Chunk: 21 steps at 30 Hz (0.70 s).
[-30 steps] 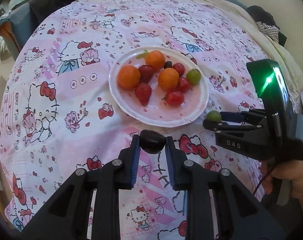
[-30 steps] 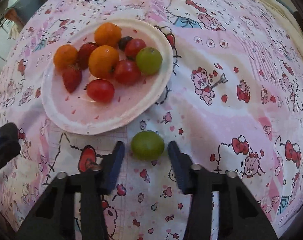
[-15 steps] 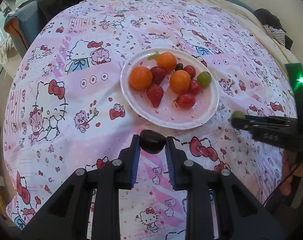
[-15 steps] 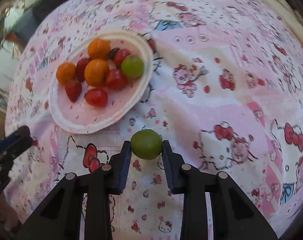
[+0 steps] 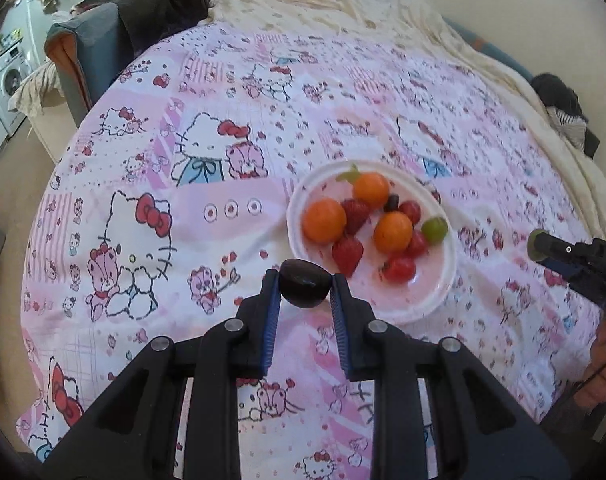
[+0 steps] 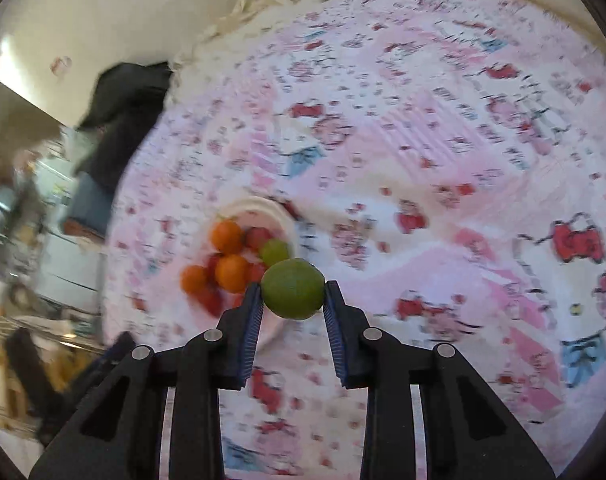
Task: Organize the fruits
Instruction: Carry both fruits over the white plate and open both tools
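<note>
Fruits in transit number two. A dark plum-like fruit (image 5: pixel 306 289) sits clamped between the fingertips of the left gripper (image 5: pixel 306 286), both blue pads pressed against its sides, held clear above the bedspread (image 5: pixel 183 240). A green lime (image 6: pixel 293 289) is gripped the same way at the tips of the right gripper (image 6: pixel 293 292), its fingers narrow and closed on the fruit's flanks.

Beyond the left fingers, slightly to their right, stands a white plate (image 5: pixel 443 284) on the bed. It carries three oranges (image 5: pixel 324 221), strawberries (image 5: pixel 347 255), red cherry tomatoes (image 5: pixel 400 269), a green grape (image 5: pixel 435 229) and one small dark fruit (image 5: pixel 391 202). From the right wrist view the same plate lies just past the left fingertip, partly hidden by the lime; the picture is blurred.

Far right of the left fingers, the right gripper enters the frame with the lime end-on. A hand (image 5: pixel 601 376) shows below it.
</note>
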Each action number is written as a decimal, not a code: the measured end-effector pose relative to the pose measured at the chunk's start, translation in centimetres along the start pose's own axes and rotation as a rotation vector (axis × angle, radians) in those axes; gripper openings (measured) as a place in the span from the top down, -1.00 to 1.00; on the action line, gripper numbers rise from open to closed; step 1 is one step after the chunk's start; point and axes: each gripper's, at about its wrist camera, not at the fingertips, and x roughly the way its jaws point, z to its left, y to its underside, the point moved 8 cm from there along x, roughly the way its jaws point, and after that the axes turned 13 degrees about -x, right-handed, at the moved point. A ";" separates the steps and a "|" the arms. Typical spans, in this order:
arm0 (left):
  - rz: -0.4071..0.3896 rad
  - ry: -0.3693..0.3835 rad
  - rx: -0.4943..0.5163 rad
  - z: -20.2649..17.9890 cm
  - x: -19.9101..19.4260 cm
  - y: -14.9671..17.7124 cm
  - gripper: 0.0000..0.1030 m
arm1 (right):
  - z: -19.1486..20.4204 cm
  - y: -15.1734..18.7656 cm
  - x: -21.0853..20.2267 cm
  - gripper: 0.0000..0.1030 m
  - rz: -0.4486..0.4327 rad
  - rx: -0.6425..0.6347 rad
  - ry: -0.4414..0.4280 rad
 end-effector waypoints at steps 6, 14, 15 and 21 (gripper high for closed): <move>-0.017 0.006 0.029 -1.1 1.1 -1.1 0.58 | 3.7 -1.4 3.2 0.37 0.029 -0.053 -0.097; 0.101 0.062 0.137 -4.9 6.5 0.8 0.58 | 5.2 -0.2 8.7 0.37 0.168 -0.108 -0.094; 0.114 0.067 0.139 -5.2 7.0 1.1 0.58 | 5.2 0.2 9.4 0.37 0.192 -0.101 -0.095; 0.154 0.062 0.137 -5.9 9.0 2.1 0.55 | 4.8 1.7 11.3 0.31 0.263 -0.107 -0.064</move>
